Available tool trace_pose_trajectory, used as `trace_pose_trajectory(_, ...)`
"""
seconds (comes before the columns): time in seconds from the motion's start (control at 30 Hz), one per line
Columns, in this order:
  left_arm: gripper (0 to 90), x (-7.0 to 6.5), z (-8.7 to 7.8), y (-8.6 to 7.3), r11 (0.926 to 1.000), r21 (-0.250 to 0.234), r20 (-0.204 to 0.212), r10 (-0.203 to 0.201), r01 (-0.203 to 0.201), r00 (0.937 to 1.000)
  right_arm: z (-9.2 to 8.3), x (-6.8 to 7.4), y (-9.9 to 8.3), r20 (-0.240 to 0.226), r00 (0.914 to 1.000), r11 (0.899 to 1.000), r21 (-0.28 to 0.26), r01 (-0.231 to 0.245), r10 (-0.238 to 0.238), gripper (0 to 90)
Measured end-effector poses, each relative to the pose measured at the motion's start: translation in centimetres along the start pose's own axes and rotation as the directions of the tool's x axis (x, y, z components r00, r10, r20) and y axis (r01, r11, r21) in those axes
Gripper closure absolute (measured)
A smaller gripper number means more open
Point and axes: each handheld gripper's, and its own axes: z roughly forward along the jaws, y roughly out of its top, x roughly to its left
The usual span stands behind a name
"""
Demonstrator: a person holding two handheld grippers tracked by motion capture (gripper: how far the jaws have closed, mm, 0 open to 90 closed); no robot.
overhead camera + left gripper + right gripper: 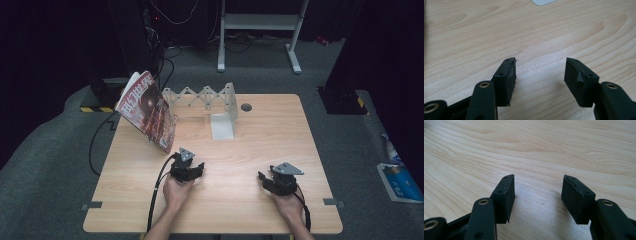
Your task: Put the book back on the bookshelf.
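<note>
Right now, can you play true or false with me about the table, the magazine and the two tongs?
1. The magazine lies flat in the middle of the table. False: it stands tilted at the table's far left corner.
2. The left tongs are open with nothing between them. True.
3. The right tongs are squeezing a pencil. False: they are open over bare wood.
4. A white accordion rack stands at the far edge of the table. True.
5. Both tongs are down near the table, each in a hand. True.
</note>
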Motion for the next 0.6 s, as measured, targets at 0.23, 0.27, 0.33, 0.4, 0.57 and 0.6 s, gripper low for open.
trace_pose_trajectory(0.23, 42.3, 0.0, 0.1, -0.5, 0.9998, -0.012, -0.015, 0.014, -0.014, 0.9998, 0.0, -0.1, 0.0, -0.001, 1.0000, 1.000, 0.003, 0.007, -0.007, 45.4)
trace_pose_trajectory(0.27, 41.8, -0.1, 0.1, -0.6, 0.9996, -0.019, -0.022, 0.022, -0.023, 0.9995, 0.0, -0.1, 0.0, -0.002, 1.0000, 1.000, 0.002, 0.009, -0.009, 45.5)
trace_pose_trajectory(0.33, 40.3, -0.4, 0.1, -1.1, 0.9977, -0.048, -0.040, 0.047, -0.049, 0.9981, 0.0, -0.1, 0.0, -0.003, 1.0000, 1.000, 0.004, 0.007, -0.007, 45.5)
trace_pose_trajectory(0.4, 39.2, -0.4, 0.1, -1.3, 0.9974, -0.060, -0.045, 0.037, -0.039, 0.9983, 0.0, -0.1, 0.0, -0.003, 1.0000, 1.000, 0.004, 0.009, -0.009, 45.5)
trace_pose_trajectory(0.57, 38.8, -0.4, 0.0, -1.4, 0.9969, -0.068, -0.050, 0.035, -0.038, 0.9981, 0.0, -0.1, 0.1, -0.006, 0.9999, 1.000, 0.007, 0.009, -0.009, 45.5)
trace_pose_trajectory(0.6, 38.7, -0.4, 0.0, -1.4, 0.9969, -0.069, -0.050, 0.035, -0.039, 0.9981, 0.0, -0.1, 0.1, -0.006, 0.9999, 1.000, 0.008, 0.009, -0.009, 45.5)
